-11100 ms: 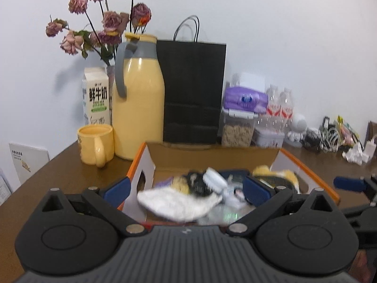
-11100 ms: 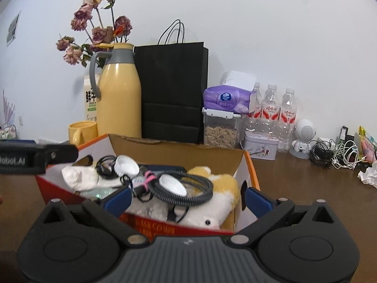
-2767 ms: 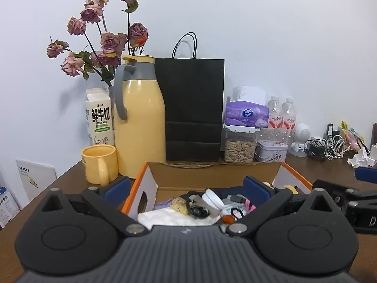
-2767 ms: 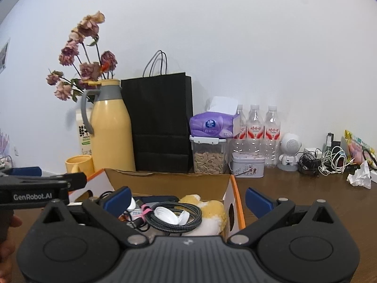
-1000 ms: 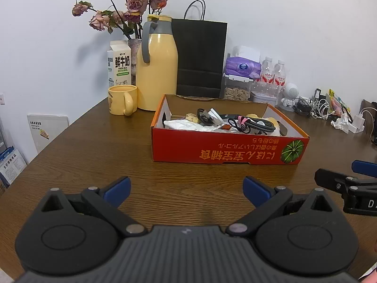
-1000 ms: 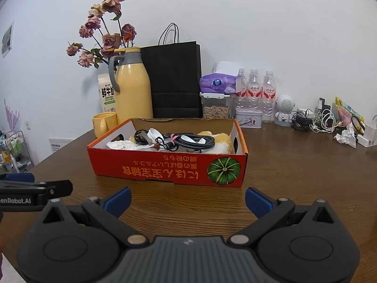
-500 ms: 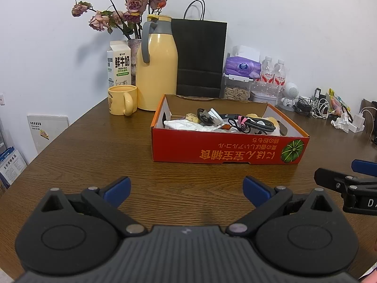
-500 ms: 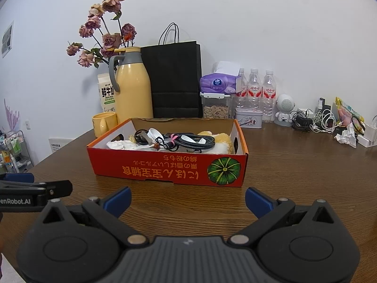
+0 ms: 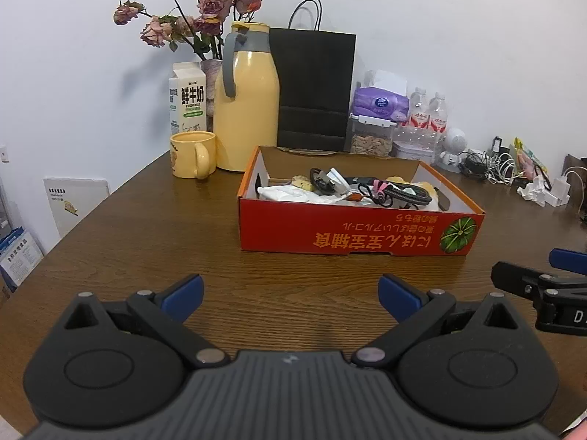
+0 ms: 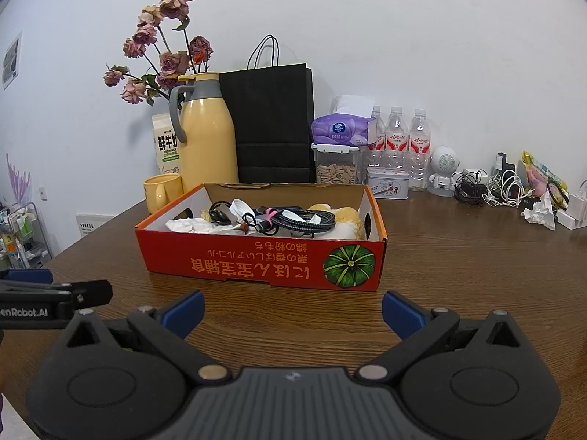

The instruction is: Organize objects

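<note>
Red cardboard box point(image 10: 256, 260) with a green pumpkin print stands mid-table on the brown wooden table point(image 10: 458, 256), filled with a black coiled cable point(image 10: 304, 220), white cloth point(image 9: 290, 194) and a yellow plush toy point(image 10: 346, 216). Near the front edge, the left hand-held gripper point(image 9: 290, 289) and right hand-held gripper point(image 10: 292, 310) hover spread wide, both empty. A yellow thermos jug point(image 10: 207, 135) stands behind the box.

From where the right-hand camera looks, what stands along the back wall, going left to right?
Milk carton → yellow thermos jug → black paper bag → purple tissue pack → water bottles → small white robot figure → tangle of cables.
</note>
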Motion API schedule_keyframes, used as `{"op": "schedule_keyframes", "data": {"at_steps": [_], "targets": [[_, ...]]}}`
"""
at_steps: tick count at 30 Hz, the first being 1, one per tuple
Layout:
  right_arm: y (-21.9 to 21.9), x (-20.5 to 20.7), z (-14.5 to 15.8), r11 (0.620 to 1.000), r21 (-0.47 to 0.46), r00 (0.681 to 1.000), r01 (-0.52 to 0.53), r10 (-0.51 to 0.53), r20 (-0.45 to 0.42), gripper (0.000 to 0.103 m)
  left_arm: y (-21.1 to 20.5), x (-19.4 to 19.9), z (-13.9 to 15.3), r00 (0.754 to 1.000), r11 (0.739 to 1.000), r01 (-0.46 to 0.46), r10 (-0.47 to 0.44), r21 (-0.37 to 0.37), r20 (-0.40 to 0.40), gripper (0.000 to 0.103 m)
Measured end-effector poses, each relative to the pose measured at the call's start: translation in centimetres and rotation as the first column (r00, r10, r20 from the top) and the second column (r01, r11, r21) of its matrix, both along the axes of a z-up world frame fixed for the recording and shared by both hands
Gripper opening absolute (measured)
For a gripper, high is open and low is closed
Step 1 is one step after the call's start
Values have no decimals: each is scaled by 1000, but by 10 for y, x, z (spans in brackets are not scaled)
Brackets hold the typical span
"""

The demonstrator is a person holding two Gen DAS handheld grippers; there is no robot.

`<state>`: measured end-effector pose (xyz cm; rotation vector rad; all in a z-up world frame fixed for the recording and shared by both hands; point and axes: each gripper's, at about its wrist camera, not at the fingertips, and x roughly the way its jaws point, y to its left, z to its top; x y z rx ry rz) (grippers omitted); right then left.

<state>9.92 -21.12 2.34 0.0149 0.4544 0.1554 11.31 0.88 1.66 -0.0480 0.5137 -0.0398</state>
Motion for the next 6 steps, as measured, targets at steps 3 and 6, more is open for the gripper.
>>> {"op": "schedule_keyframes", "data": {"at_steps": [3,6], "targets": [[0,0,0,1000,0,1000,-1,1,-1,103,1,0,0,1000,1000,6,-6,-5,-1,103],[0,1,-1,1000,-1,1000,-2,2,-2,103,1,1,0,1000,1000,8,-8,-2,-8,103]]}}
